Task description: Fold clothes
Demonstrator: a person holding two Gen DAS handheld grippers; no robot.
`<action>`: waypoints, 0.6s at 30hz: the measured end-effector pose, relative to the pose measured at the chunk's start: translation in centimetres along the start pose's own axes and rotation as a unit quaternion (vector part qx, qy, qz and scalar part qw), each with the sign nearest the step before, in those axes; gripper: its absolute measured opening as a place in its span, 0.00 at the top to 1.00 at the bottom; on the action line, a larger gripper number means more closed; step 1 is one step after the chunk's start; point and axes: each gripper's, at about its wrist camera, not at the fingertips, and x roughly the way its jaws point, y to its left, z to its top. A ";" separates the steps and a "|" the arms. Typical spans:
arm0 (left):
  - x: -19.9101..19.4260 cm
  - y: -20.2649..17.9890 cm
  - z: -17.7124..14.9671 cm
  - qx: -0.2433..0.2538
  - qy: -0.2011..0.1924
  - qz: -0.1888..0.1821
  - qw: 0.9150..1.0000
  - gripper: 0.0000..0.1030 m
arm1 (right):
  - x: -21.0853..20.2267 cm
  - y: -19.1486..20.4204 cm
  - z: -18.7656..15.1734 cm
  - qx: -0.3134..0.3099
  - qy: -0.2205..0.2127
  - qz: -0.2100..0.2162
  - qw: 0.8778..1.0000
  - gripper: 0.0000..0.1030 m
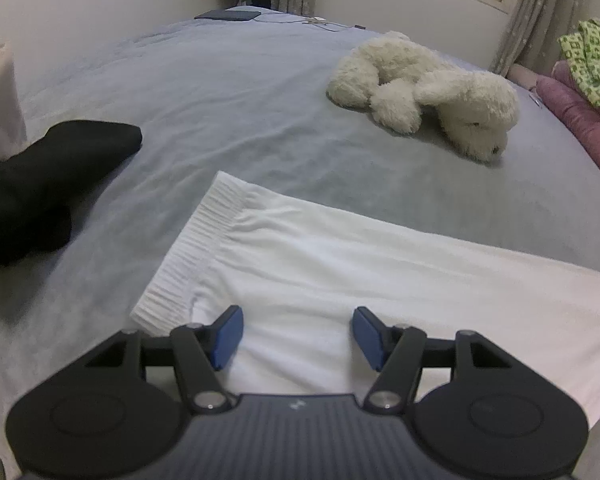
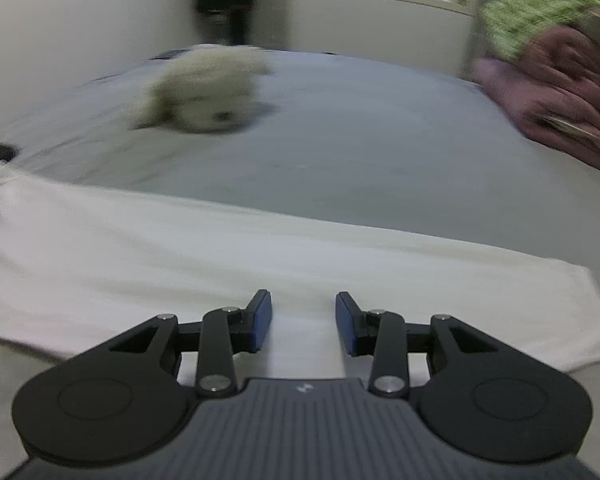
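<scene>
Both the left gripper [image 1: 298, 334] and the right gripper [image 2: 303, 322] stand parted, holding nothing, above the white garment [image 1: 340, 264]. Seat your pads squarely on its near edge. Lift both ends evenly.

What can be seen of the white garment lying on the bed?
The white knit garment with a ribbed elastic band lies flat along the near side of the grey bedsheet, stretched out as a long strip. The ribbed band forms its left end; the right wrist view shows the other end cut off square. The fabric looks soft, with light gathers beside the band. Both grippers stand over it with jaws apart, nothing gripped.
</scene>
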 end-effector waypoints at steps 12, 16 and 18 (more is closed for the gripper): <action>0.1 -0.6 -0.1 0.016 -0.001 0.011 1.000 0.38 | 0.0 -11.4 -1.0 0.081 -0.002 -0.089 0.993 0.53; 0.1 -0.6 0.0 0.016 0.000 0.012 1.000 0.37 | 0.0 -13.2 -0.9 0.111 -0.002 -0.112 0.987 0.52; 0.1 -0.6 0.0 0.012 0.001 0.012 1.000 0.37 | -0.1 -14.0 -0.8 0.122 0.001 -0.125 0.985 0.51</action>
